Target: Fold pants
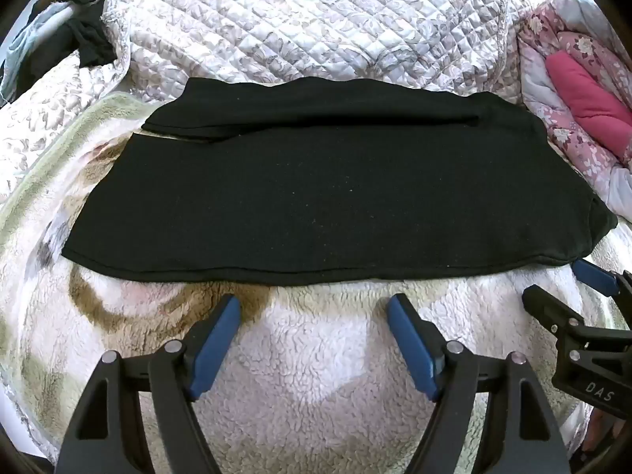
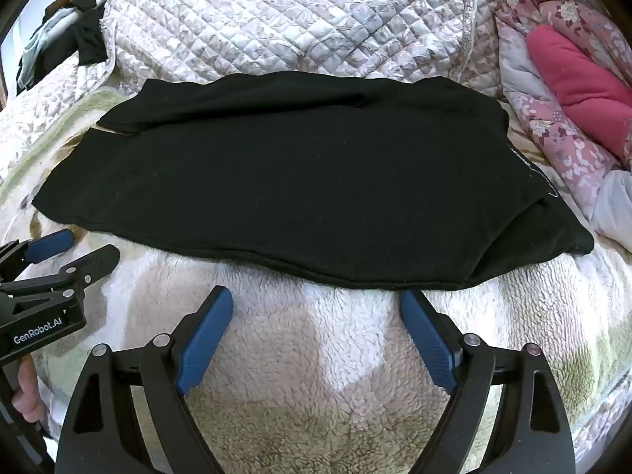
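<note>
Plainly, from the left wrist view, the black pants (image 1: 335, 189) lie flat on a fleece blanket (image 1: 316, 355), long axis running left to right across the bed, already doubled leg over leg, the far leg's end peeking out at upper left. The left gripper (image 1: 314, 312) hovers just short of the near edge, jaws wide and empty. The right gripper (image 1: 568, 288) enters at far right, spread open, one blue pad close to the pants' near right corner; whether it touches cannot be told. Behind lie a quilt (image 1: 316, 19) and a pink pillow (image 1: 588, 102).

From the right wrist view, the pants (image 2: 300, 181) show a pale mark by the right end, unseen in the other. The right gripper (image 2: 316, 310) is wide, empty, near the edge. The left gripper (image 2: 79, 249) sits at left, open, beside the pants.
</note>
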### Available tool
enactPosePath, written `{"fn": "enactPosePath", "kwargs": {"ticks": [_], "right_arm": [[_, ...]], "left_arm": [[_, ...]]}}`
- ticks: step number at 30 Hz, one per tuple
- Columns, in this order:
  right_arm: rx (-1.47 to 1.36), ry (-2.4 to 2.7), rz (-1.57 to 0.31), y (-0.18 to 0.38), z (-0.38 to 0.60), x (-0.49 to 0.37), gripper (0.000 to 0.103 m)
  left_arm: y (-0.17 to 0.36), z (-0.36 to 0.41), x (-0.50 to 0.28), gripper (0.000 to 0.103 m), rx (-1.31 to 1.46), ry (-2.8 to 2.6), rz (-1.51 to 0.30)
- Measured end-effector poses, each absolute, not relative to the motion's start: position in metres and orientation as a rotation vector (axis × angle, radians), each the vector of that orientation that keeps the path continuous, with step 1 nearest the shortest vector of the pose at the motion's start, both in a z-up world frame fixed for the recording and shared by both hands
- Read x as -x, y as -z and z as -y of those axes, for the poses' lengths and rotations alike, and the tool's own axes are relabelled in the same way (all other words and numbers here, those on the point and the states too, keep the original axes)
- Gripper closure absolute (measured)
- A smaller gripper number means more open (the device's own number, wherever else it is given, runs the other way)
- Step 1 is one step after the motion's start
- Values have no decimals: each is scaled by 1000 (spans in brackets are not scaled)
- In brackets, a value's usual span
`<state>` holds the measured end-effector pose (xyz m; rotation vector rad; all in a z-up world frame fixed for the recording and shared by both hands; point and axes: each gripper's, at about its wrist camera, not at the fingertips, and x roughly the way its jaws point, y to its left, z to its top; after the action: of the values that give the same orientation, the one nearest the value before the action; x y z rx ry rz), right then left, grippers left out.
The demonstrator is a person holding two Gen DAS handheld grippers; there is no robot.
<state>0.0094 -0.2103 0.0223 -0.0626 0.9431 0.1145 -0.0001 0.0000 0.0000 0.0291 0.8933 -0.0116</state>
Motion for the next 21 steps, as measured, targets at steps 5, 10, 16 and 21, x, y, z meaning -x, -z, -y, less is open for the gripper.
{"fn": "enactPosePath", "kwargs": {"ticks": [5, 10, 16, 21], "right_arm": [[59, -116, -943, -22, 210, -9, 16], [59, -116, -944, -22, 210, -9, 16], [60, -117, -944, -22, 210, -9, 16], [59, -115, -944, -22, 210, -9, 16]], "left_arm": [[0, 1, 0, 24, -33, 14, -896], [0, -1, 0, 24, -26, 14, -897], [0, 0, 0, 22, -27, 13, -897], [0, 0, 0, 20, -29, 12, -898]]}}
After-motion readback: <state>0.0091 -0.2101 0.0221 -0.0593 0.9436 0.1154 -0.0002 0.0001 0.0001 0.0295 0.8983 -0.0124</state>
